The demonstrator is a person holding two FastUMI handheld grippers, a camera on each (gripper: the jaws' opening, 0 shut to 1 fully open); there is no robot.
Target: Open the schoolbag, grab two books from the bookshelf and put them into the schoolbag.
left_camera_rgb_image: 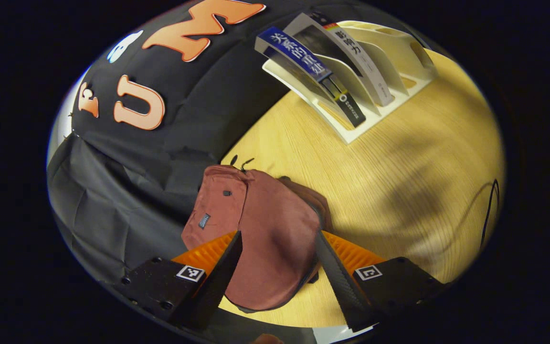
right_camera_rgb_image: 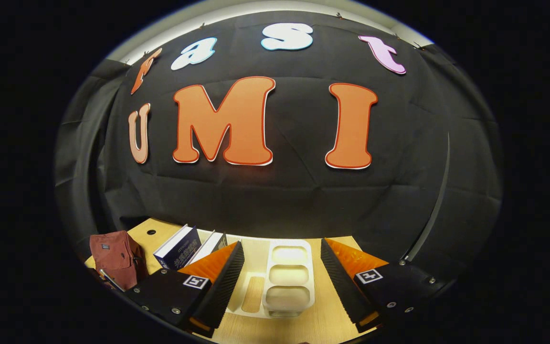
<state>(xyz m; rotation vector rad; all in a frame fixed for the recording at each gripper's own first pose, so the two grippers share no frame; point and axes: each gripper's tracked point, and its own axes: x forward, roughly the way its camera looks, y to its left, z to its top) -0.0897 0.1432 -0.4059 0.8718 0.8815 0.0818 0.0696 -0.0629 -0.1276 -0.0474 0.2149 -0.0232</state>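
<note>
1. Two books, a blue-spined one (left_camera_rgb_image: 303,57) and a white-spined one (left_camera_rgb_image: 351,62), lean in the white plastic divider bookshelf (left_camera_rgb_image: 351,131), spines outward for easy grabbing.
2. Left claw (left_camera_rgb_image: 279,267) hangs wide open, empty, astride the closed maroon fabric schoolbag (left_camera_rgb_image: 265,224) on the pale wooden surface (left_camera_rgb_image: 399,191).
3. Right claw (right_camera_rgb_image: 282,274), open and empty, faces the bookshelf's vacant slots; nothing blocks either.

Pale wooden table (left_camera_rgb_image: 399,191) with black cable (left_camera_rgb_image: 490,210)

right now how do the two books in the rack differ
The blue-spined book sits in the rack's end slot; the white-spined book stands one slot further in. The blue spine turns dark toward its lower end, while the white one stays pale. Both lean the same way, spines outward.
</note>
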